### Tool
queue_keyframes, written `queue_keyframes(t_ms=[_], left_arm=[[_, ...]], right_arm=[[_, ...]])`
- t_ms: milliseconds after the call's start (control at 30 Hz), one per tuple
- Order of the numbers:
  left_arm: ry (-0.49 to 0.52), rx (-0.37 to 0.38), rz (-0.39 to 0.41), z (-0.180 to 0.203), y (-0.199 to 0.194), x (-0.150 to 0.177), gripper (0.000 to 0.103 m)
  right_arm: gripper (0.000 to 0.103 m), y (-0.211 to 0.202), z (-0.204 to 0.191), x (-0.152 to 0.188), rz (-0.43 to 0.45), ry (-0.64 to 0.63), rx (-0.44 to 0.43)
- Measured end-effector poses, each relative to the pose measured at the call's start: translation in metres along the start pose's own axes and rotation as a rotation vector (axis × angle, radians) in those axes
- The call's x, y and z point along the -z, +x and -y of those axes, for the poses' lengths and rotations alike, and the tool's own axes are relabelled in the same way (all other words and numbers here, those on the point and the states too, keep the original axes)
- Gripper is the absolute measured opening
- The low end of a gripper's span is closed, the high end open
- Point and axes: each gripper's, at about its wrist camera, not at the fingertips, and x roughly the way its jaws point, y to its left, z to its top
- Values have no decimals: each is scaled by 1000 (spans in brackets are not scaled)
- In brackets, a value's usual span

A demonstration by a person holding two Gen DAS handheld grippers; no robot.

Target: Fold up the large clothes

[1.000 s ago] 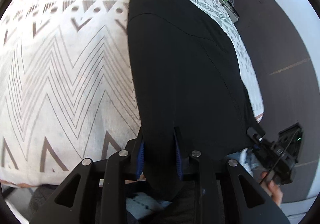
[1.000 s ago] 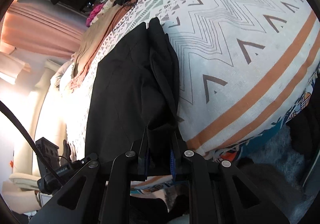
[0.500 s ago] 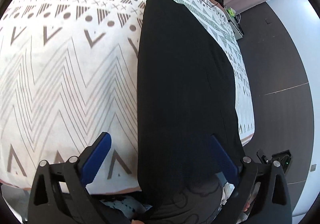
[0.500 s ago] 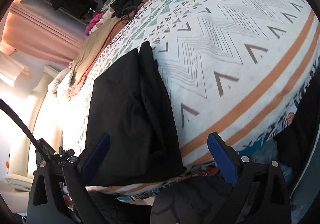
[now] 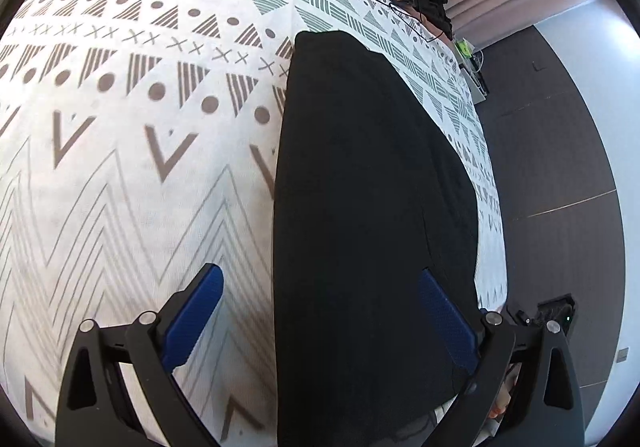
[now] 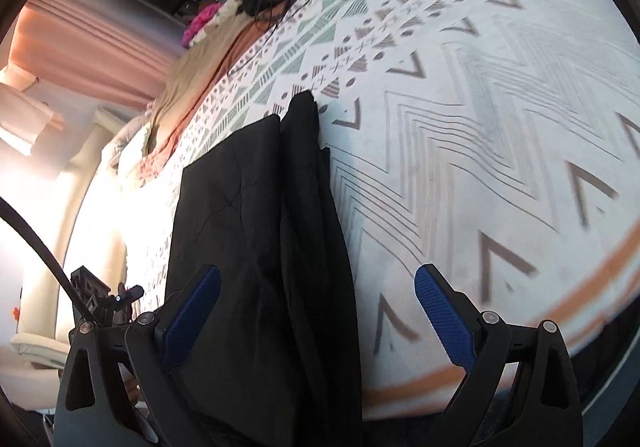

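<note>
A large black garment (image 5: 368, 207) lies folded lengthwise in a long strip on a bed with a patterned white cover (image 5: 120, 167). In the left wrist view my left gripper (image 5: 320, 287) hangs open above the strip's near end, its blue pads wide apart and touching nothing. The right wrist view shows the same black garment (image 6: 256, 247), with a narrower folded layer on its right side. My right gripper (image 6: 316, 287) is open over that near end, clear of the cloth. Each view catches the other gripper at the picture's edge.
A dark heap of clothes and a thin black cable (image 5: 404, 3) lie at the bed's far end, beside a pink item (image 6: 204, 17) and tan bedding (image 6: 192, 87). Dark floor (image 5: 560, 167) runs along one side of the bed. Pink curtains (image 6: 80, 43) hang behind.
Both grippers were shut on the garment's near edge; they have let go and opened wide. Both have pulled back from the bed, and the garment now lies flat.
</note>
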Motion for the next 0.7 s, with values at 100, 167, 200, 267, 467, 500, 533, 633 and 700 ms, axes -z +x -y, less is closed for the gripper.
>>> queue_keyframes(t_ms=[100,167,200,267,467,500,533,633,700], left_arm=[[3,-1,-3,1,13,-11,88],[-10,-14,-14,-2,24,-19,84],[-15,-12,-17,-3,28,-22,84],[-19,-12,-24,-5,37,-29,81],[-35,27,-41,-8,63,-48,75],[-30,36,-40,-6,67,-53,74],[-26,38,-39,-4,70,-56,73],[-11,37,-39,1,79,-68,69],[-8,32,-39,2,84,-74,69]], right_arm=[[97,27,2,-19,-57,-20,-7],[97,44,6,-35,-93,-14,-21],[97,52,8,-40,-108,-10,-29],[97,69,11,-51,-147,-3,-47],[97,102,6,-79,-186,-26,-102],[97,108,5,-84,-199,-23,-118],[97,114,6,-87,-208,-22,-127],[97,131,2,-96,-235,-28,-159],[94,145,0,-103,-258,-28,-181]])
